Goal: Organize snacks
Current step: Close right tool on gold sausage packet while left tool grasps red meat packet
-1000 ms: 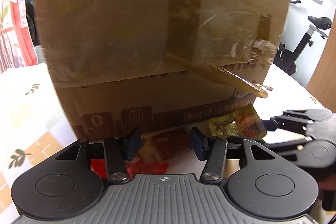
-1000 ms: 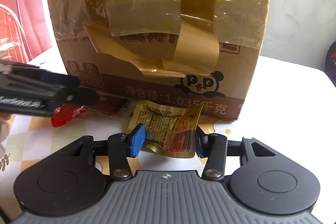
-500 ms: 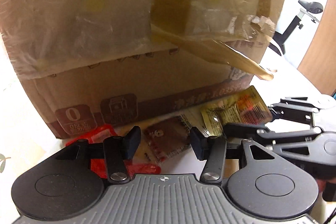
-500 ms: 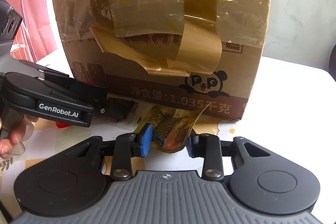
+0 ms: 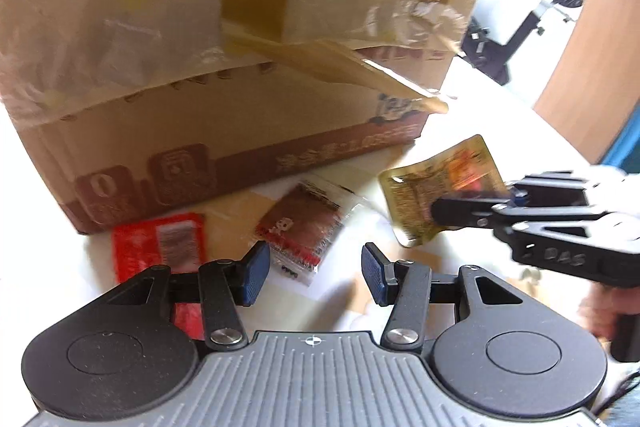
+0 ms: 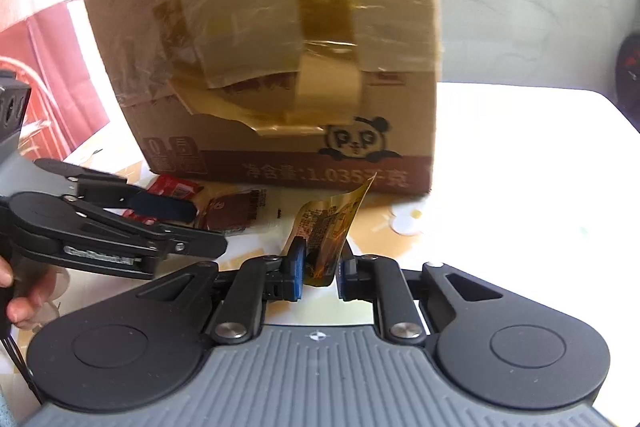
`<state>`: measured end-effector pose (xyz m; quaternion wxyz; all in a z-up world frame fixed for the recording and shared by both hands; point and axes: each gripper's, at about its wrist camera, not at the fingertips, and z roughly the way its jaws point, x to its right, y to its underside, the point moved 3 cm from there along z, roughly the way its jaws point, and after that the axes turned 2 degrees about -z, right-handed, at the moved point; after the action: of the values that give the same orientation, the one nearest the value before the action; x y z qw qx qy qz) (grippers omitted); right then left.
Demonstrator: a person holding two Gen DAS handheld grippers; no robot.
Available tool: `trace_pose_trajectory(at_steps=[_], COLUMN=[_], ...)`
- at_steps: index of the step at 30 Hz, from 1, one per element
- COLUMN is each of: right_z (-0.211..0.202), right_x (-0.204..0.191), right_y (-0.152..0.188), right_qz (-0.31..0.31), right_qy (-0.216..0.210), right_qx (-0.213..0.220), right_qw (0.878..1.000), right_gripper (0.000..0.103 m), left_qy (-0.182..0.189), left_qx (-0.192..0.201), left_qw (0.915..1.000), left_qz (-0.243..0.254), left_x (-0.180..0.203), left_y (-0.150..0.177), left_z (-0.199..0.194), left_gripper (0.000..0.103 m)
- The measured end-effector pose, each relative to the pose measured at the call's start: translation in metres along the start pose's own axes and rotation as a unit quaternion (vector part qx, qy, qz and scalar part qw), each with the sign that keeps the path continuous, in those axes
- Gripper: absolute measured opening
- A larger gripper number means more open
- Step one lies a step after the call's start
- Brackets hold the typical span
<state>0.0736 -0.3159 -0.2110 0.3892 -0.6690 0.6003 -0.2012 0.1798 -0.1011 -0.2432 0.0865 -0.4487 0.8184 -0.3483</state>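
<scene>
Between my right gripper's [image 6: 319, 269] blue pads stands the gold snack packet [image 6: 326, 233], and the jaws are closing on it. Its lower edge is caught between them, so I read it as gripped, and the rest rises bent and curling toward the cardboard box [image 6: 280, 67]. From the left wrist view the packet [image 5: 442, 187] hangs clear of the white table [image 5: 500, 115], just in front of the box's right corner.

My left gripper [image 5: 312, 273] holds nothing; its jaws stand about half open, hovering just short of the brown snack packet [image 5: 306, 223], which lies flat on the table by the box's lower edge. A red snack packet [image 5: 160, 247] lies beside it to the left, partly under my left finger [image 5: 218, 291].

These packets look thin and light, a glossy film that I judge will slip and buckle rather than resist. The gold one already folds under the squeeze, so I would keep hold low on its sealed edge, where the film is doubled and stiffest, and not crush the middle. For the brown one, lying flat gives my pads little to bite; I judge the best hold is on its near sealed edge, with one pad slid under to lift it. None seems fragile, though anything brittle inside could break under a hard pinch.
</scene>
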Motion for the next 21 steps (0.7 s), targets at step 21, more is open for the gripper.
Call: trace_pose_trajectory(at_steps=[21], right_z=[0.003], right_x=[0.003], right_y=[0.010], right_qz=[0.012], right_qy=[-0.001], right_qx=[0.009], right_qw=[1.000], right_gripper=[0.017], left_qy=[0.027], left_qx=[0.002], left_qw=[0.9994], left_qz=[0.022], left_x=[-0.009], left_y=[-0.018], left_z=[0.021], left_gripper=[0.060])
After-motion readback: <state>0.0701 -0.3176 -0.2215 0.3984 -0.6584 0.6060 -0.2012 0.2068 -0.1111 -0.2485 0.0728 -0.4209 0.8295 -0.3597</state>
